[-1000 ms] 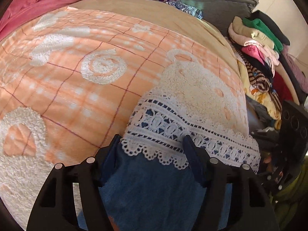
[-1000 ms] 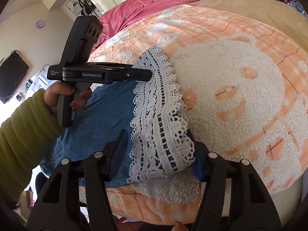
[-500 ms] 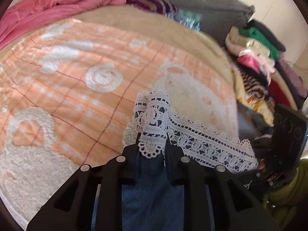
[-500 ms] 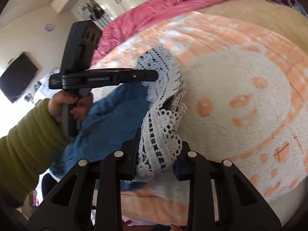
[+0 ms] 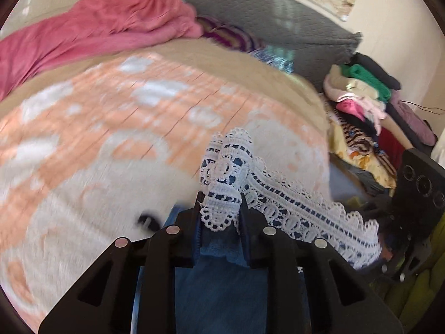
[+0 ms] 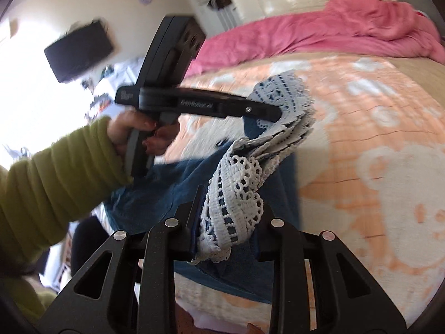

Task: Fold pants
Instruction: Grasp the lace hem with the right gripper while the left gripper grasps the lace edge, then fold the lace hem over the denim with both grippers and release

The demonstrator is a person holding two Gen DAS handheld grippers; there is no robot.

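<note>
The pants are blue denim [image 5: 222,286] with a wide white lace hem [image 5: 292,208]. My left gripper [image 5: 219,211] is shut on one end of the lace hem. My right gripper [image 6: 228,220] is shut on the other end of the hem [image 6: 233,203]. The hem hangs lifted between them above the orange and white blanket [image 6: 375,144], with the denim [image 6: 172,192] drooping below. The left gripper also shows in the right wrist view [image 6: 275,111], held by a hand in a green sleeve. The right gripper's body shows at the right edge of the left wrist view [image 5: 417,186].
A pink quilt [image 5: 91,33] lies bunched at the far side of the bed. A grey headboard [image 5: 278,22] stands behind it. A pile of folded clothes [image 5: 367,105] sits right of the bed. The bed's near edge [image 6: 222,306] is below my right gripper.
Both grippers were open around the flat lace hem a second ago. They have shut on it and raised it off the blanket, and the view now blurs with motion.
</note>
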